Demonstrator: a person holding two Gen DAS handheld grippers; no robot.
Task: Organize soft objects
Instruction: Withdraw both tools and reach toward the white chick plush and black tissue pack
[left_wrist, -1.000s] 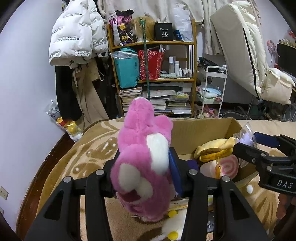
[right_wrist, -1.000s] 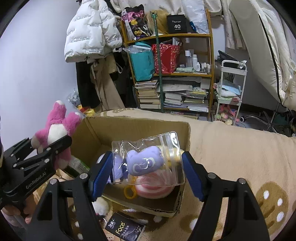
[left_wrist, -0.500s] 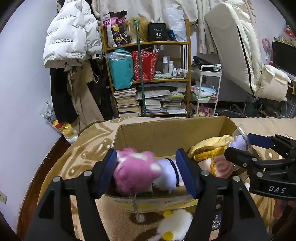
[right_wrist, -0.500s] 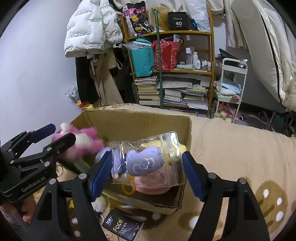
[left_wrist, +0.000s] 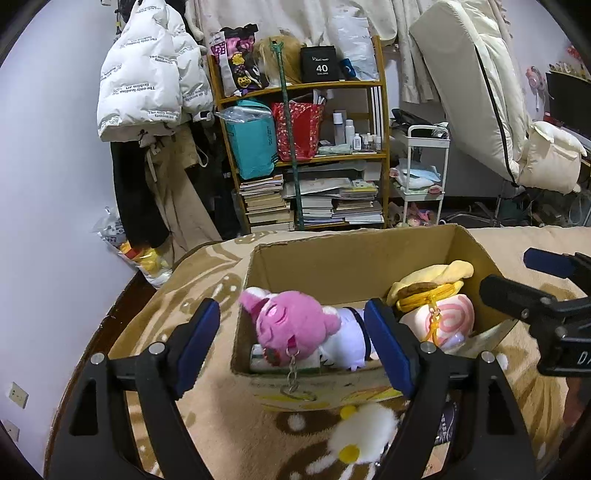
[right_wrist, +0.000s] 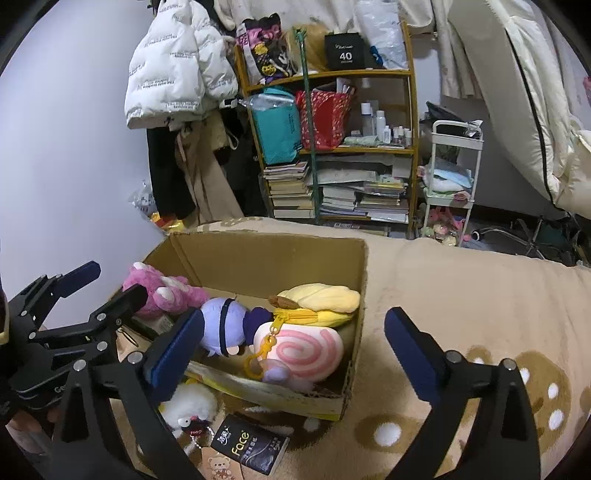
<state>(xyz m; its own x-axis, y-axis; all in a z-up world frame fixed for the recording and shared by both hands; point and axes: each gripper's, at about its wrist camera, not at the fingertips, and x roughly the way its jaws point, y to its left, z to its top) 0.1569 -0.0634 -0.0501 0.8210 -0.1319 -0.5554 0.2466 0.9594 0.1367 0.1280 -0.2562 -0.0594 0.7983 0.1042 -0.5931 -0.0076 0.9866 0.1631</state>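
Observation:
An open cardboard box (left_wrist: 354, 258) (right_wrist: 266, 254) stands on the tan blanket. Inside lie a pink plush (left_wrist: 291, 325) (right_wrist: 166, 291), a white and purple plush (right_wrist: 225, 325), a yellow burger plush (left_wrist: 428, 284) (right_wrist: 321, 299) and a pink swirl plush (right_wrist: 306, 347). A purple bit (right_wrist: 275, 373) pokes out under the swirl plush. My left gripper (left_wrist: 293, 345) (right_wrist: 99, 286) hovers over the box's near edge, jaws opening, its pads clear of the pink plush below. My right gripper (right_wrist: 291, 350) (left_wrist: 528, 280) hangs over the box's right half, jaws opening wide, nothing held.
A white fluffy plush (left_wrist: 362, 432) (right_wrist: 188, 406) and a black tissue pack (right_wrist: 255, 446) lie on the blanket in front of the box. Beyond the bed stand a crowded bookshelf (left_wrist: 306, 155), a white cart (left_wrist: 424, 177) and a hanging white jacket (left_wrist: 147, 70).
The left gripper opened and the pink plush dropped from upright between its fingers into the box. The right gripper opened and the clear packet with the purple toy left its jaws.

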